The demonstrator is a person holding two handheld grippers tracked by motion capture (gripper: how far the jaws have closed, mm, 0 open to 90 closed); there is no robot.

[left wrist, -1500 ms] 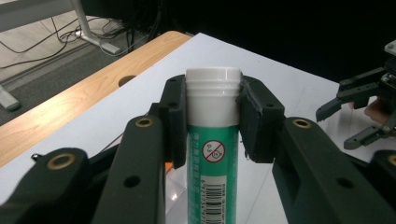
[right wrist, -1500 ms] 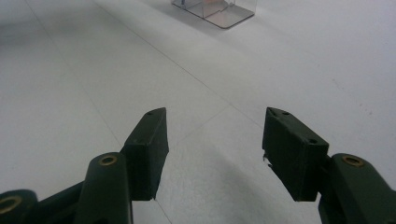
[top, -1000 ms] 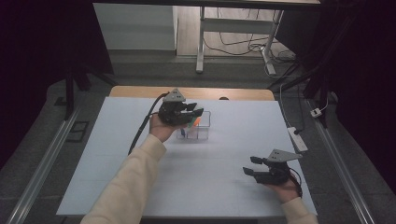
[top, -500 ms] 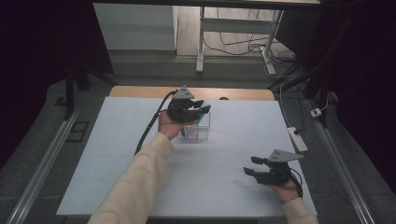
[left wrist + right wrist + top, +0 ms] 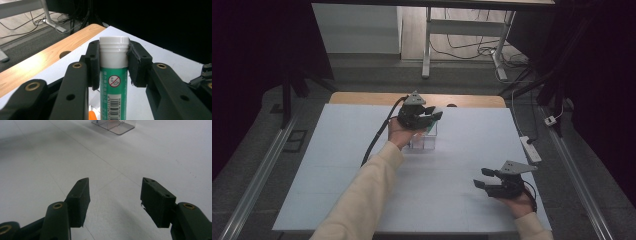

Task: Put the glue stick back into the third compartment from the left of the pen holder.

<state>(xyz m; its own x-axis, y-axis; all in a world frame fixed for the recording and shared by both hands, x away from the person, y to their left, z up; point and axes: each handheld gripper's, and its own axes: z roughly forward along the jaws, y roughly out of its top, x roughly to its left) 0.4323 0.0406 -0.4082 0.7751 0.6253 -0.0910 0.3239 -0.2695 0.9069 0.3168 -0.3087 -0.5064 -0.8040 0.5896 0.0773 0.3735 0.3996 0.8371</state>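
left gripper [image 5: 113,65]: fingers clamp green tube [image 5: 114,82] near table's [image 5: 362,200] far edge | right gripper [image 5: 115,202]: fingers spread, bare table around

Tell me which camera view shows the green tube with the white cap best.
The left gripper view: the green tube stands close up between the left tongs, cap, label and barcode readable. The high view shows just a green sliver at those tongs, above the clear box.

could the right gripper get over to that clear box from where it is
Probably yes: the right gripper is open, holds nothing, and bare table lies between it and the clear box.
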